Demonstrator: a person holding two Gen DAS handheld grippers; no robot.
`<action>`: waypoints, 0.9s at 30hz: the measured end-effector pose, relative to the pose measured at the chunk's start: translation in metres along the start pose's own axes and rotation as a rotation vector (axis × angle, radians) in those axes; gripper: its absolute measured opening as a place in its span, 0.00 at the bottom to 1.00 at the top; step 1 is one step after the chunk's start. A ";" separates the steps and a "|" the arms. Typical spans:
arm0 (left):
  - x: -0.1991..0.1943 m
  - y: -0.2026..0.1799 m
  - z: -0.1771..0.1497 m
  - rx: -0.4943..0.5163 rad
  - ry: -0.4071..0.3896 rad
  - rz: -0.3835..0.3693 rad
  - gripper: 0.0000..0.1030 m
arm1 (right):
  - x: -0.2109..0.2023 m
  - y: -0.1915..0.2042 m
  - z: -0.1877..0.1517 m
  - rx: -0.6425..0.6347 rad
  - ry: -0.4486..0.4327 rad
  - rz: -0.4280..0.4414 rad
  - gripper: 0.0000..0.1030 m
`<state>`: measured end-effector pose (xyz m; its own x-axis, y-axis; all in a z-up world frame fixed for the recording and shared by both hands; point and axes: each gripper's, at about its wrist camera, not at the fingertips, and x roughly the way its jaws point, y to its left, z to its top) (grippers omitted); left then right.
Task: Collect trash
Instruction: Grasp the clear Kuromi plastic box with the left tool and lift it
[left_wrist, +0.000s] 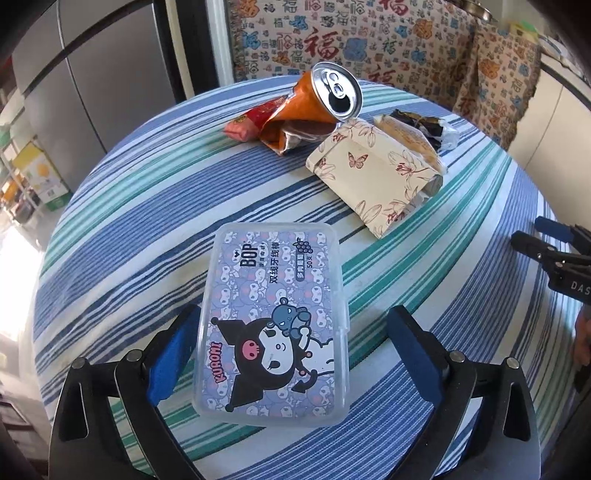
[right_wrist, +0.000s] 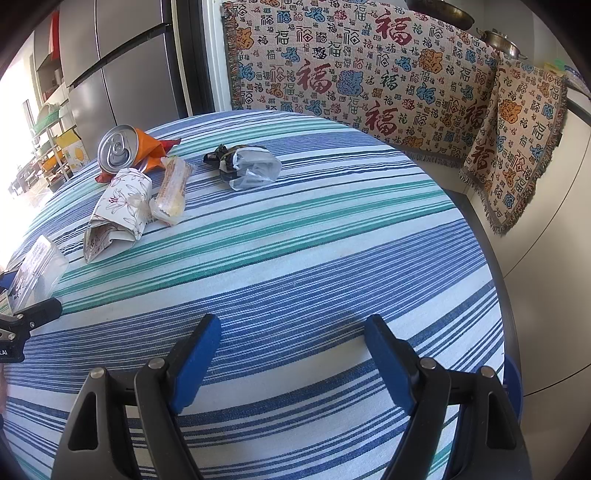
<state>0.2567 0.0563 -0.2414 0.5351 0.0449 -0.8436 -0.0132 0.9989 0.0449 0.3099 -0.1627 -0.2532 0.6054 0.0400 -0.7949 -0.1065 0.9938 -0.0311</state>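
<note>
Blue pads mark both of my grippers, and both sets of jaws stand apart. My left gripper (left_wrist: 288, 354) has its jaws spread wide around the near end of a clear plastic floss-pick box (left_wrist: 273, 325), which lies flat on the striped tablecloth (left_wrist: 140, 206). The left pad sits just beside the box's left edge; whether it touches cannot be determined. The right pad stands clear of the box.

Ahead of my left jaws lies the trash. Furthest left is a red wrapper (left_wrist: 245, 123), then a crushed orange can (left_wrist: 325, 99) with its opened top facing me. Right of the can rests a folded floral paper package (left_wrist: 369, 170), then a snack bar in clear wrap (left_wrist: 410, 138), then a dark crumpled wrapper (left_wrist: 428, 127).

My right gripper (right_wrist: 291, 358) hangs over bare cloth with nothing between its jaws. All the trash lies ahead and to the left of these jaws, well apart from them.
</note>
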 end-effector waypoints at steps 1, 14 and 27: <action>0.000 0.001 0.000 -0.003 0.002 0.002 0.99 | 0.000 0.000 0.000 0.000 0.000 0.000 0.79; -0.001 0.002 -0.002 -0.004 0.020 0.002 1.00 | 0.000 0.000 0.000 0.000 0.000 0.000 0.79; 0.001 0.003 0.001 0.005 0.041 -0.007 0.99 | 0.000 0.000 -0.001 -0.001 0.000 0.000 0.79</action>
<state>0.2580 0.0588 -0.2411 0.5000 0.0381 -0.8652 -0.0052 0.9991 0.0410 0.3094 -0.1629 -0.2535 0.6054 0.0404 -0.7949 -0.1074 0.9937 -0.0313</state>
